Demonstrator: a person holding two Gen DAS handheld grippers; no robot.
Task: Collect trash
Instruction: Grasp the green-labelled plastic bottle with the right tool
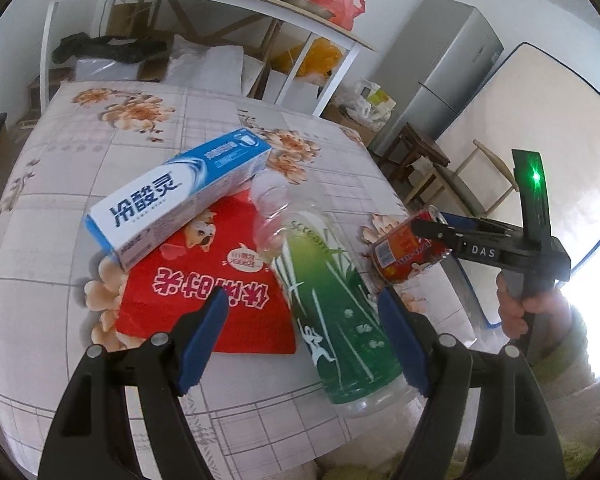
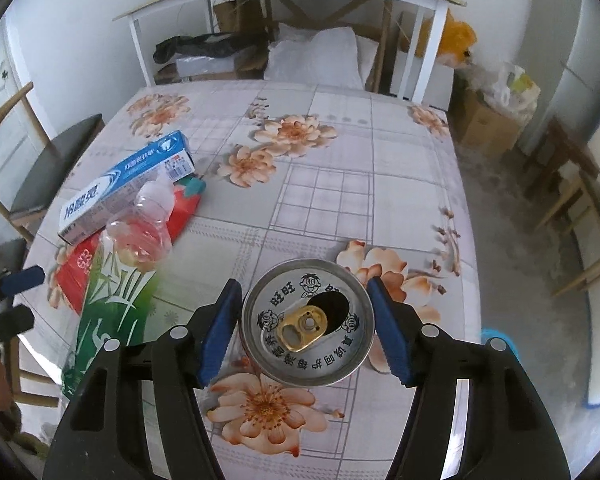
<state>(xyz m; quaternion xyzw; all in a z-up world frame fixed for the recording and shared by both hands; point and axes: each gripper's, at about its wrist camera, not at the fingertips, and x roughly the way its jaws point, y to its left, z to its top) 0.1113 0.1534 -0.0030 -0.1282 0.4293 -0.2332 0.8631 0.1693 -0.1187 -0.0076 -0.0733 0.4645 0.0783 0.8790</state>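
Round metal can (image 2: 306, 330), ribbed plastic bottle (image 1: 332, 312)

Both grippers have black arms with silver screws and blue pads. The right gripper (image 1: 416, 236) shows a green light and white letters "DAS". The sleeve (image 1: 572, 364) looks light and fuzzy.

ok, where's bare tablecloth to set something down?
Free: the far half beyond the toothpaste box, and the right side past the can held by the right gripper. Crowded: near-left corner, where box, red packet and green bottle overlap.
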